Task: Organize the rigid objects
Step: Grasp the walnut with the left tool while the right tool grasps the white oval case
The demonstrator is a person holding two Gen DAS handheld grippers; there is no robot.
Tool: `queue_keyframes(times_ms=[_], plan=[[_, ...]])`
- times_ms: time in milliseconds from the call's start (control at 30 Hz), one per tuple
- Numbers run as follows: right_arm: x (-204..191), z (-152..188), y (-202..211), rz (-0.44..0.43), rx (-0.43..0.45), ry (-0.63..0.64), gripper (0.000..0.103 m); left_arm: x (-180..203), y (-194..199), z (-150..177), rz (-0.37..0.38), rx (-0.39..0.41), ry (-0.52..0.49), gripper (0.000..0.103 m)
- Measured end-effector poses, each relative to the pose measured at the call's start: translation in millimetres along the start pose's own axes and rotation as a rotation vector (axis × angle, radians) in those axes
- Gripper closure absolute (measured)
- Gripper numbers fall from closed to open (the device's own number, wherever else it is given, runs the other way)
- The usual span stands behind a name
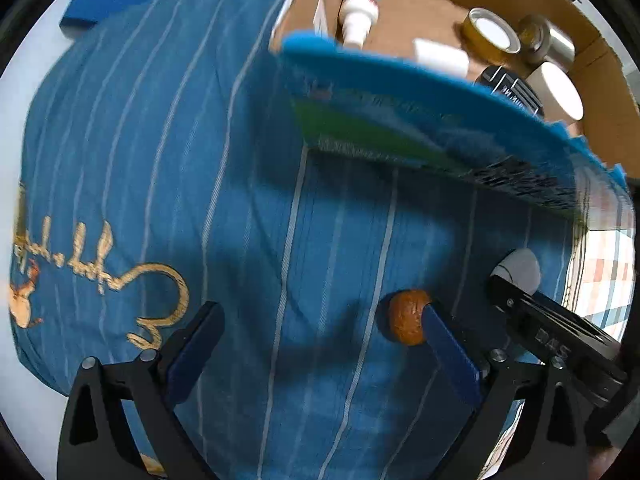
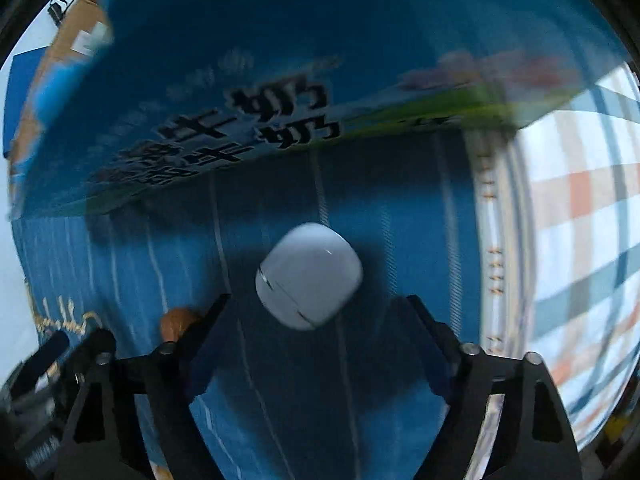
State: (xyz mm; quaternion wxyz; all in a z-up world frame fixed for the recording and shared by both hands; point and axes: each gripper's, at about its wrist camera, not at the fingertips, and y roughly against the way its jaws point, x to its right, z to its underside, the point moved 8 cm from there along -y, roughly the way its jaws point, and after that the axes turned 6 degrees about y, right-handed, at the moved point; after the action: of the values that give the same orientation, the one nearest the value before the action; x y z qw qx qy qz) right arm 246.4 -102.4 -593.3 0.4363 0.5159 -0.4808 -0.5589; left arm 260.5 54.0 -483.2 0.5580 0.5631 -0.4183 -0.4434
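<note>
My left gripper (image 1: pixel 320 316) is open and empty above a blue striped cloth (image 1: pixel 168 140). A brown walnut (image 1: pixel 408 320) lies on the cloth, touching the tip of its right finger. My right gripper (image 2: pixel 318 304) is open, with a white earbud case (image 2: pixel 310 276) on the cloth just ahead between its fingertips. The case also shows in the left wrist view (image 1: pixel 520 270), in front of the right gripper (image 1: pixel 496 280). The walnut shows at the left in the right wrist view (image 2: pixel 178 322). A blue milk carton (image 1: pixel 440 128) (image 2: pixel 280 92) lies behind both.
An open cardboard box (image 1: pixel 600 120) behind the carton holds a white bottle (image 1: pixel 360 0), tape rolls (image 1: pixel 490 34), a white jar (image 1: pixel 558 90) and other small items. A checked cloth (image 2: pixel 580 220) lies to the right of the striped one.
</note>
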Motion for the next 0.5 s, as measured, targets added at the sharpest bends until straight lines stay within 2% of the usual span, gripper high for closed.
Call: queue_keyframes(times_ms=[33, 67, 233, 367, 400, 467, 500], plan=[[-1.8, -2.2, 2.8, 0.027, 0.029, 0.01, 0.036, 0.9, -3.1, 1.4, 0.013, -0.011, 0.002, 0.002], [-3.3, -2.4, 3.2, 0.039, 0.033, 0.02, 0.045, 1.3, -5.6, 2.2, 0.027, -0.018, 0.005, 0.002], [5.4, 17.2, 5.0, 0.09, -0.03, 0.11, 0.048, 16.9, -12.1, 10.3, 0.119, -0.07, 0.005, 0.007], [25.4, 36.4, 8.4, 0.113, -0.071, 0.132, 0.05, 36.3, -27.8, 20.6, 0.157, -0.14, -0.013, 0.025], [30.1, 39.7, 9.0, 0.113, -0.077, 0.125, 0.05, 41.4, -32.7, 22.4, 0.157, -0.155, -0.019, 0.027], [36.4, 43.7, 9.7, 0.111, -0.086, 0.113, 0.051, 49.1, -43.9, 26.9, 0.158, -0.177, -0.039, 0.049], [38.3, 45.4, 9.6, 0.109, -0.091, 0.108, 0.051, 52.2, -49.3, 29.4, 0.148, -0.192, -0.05, 0.055]])
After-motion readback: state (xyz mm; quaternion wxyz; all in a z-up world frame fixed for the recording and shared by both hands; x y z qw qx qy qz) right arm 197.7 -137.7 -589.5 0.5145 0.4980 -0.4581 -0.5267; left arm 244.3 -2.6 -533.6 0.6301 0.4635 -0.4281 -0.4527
